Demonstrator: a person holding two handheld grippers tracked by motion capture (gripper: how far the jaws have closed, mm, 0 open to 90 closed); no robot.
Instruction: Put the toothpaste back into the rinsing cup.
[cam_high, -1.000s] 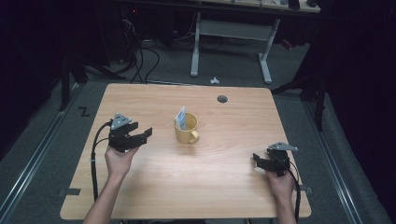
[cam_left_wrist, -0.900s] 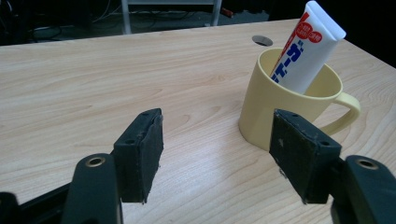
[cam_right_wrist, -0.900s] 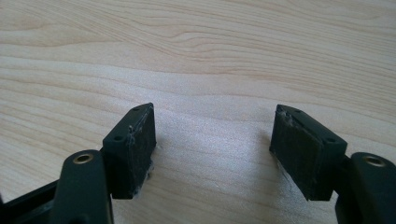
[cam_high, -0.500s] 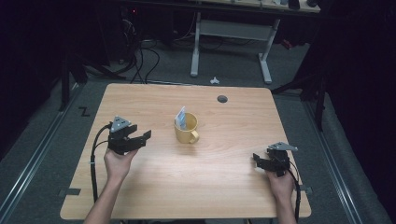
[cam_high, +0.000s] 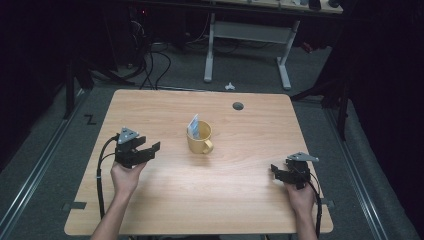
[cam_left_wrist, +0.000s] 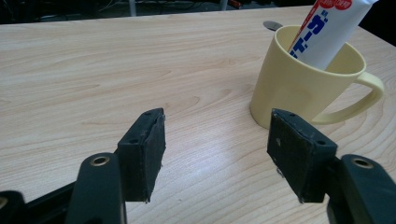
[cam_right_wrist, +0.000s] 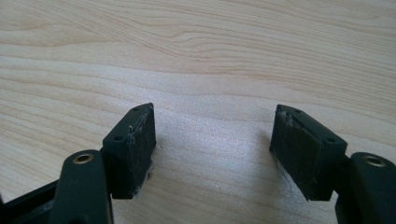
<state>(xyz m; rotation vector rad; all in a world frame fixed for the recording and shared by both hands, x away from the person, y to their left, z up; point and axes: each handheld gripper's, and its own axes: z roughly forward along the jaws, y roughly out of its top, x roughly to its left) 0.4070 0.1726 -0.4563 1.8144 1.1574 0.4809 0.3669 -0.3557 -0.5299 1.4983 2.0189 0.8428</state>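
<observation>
A pale yellow mug (cam_high: 199, 142) stands upright near the middle of the wooden table (cam_high: 225, 200), its handle toward the person. A white and blue tube (cam_high: 194, 127) leans inside it. My left gripper (cam_high: 152, 150) is held left of the mug, pointing at it and apart from it. In the left gripper view the mug (cam_left_wrist: 299, 88) with the tube (cam_left_wrist: 327, 28) stands ahead and to the right of the gripper (cam_left_wrist: 217, 154); its jaws are open, have just been closing a little, and hold nothing. My right gripper (cam_high: 274, 171) is open over bare wood at the right (cam_right_wrist: 215, 149).
A round cable hole (cam_high: 238, 106) sits near the table's far edge. Dark floor with cables and a desk frame (cam_high: 247, 35) lies beyond the table. Bare wood surrounds the mug on all sides.
</observation>
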